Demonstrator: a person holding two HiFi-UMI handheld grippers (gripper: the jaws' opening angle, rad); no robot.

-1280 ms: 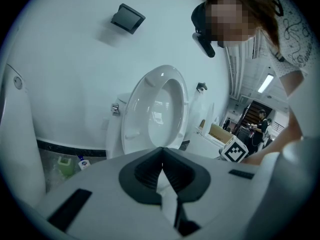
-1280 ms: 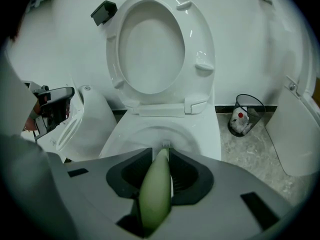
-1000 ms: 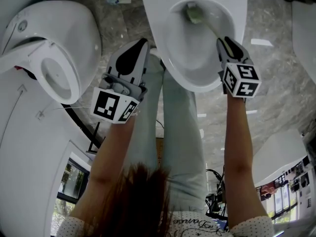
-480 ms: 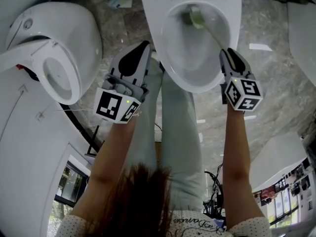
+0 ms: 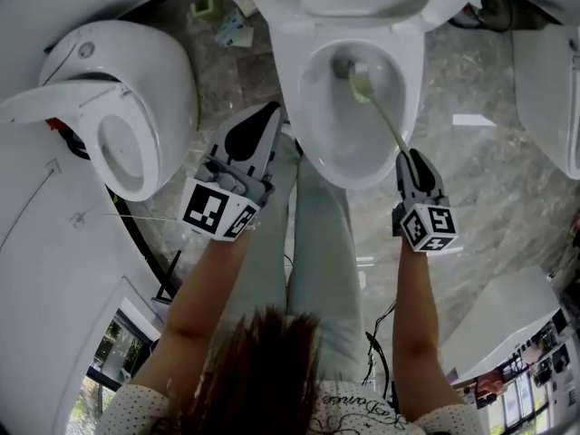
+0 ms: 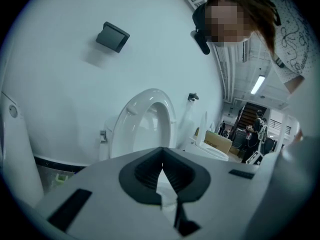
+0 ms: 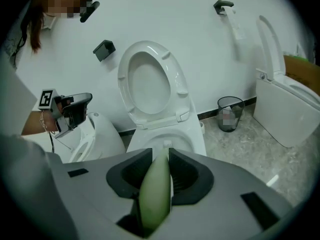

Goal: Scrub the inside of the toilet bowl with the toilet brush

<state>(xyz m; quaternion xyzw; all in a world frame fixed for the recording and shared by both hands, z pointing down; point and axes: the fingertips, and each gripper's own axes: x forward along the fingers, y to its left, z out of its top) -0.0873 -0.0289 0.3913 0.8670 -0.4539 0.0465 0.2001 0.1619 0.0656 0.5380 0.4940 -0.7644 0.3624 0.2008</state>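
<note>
The right gripper (image 5: 410, 159) has its jaws pinching the brush (image 5: 361, 82) handle so that the head reaches the toilet bowl (image 5: 313, 107) wall, while the left gripper (image 5: 265, 114) hangs idle with its jaws pressed together.

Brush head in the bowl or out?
In: the brush head sits inside the toilet bowl near its back, handle running to the right gripper.

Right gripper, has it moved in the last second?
Yes. The right gripper, shut on the toilet brush, has drawn back toward the person, from the toilet bowl side rim to its front end.
</note>
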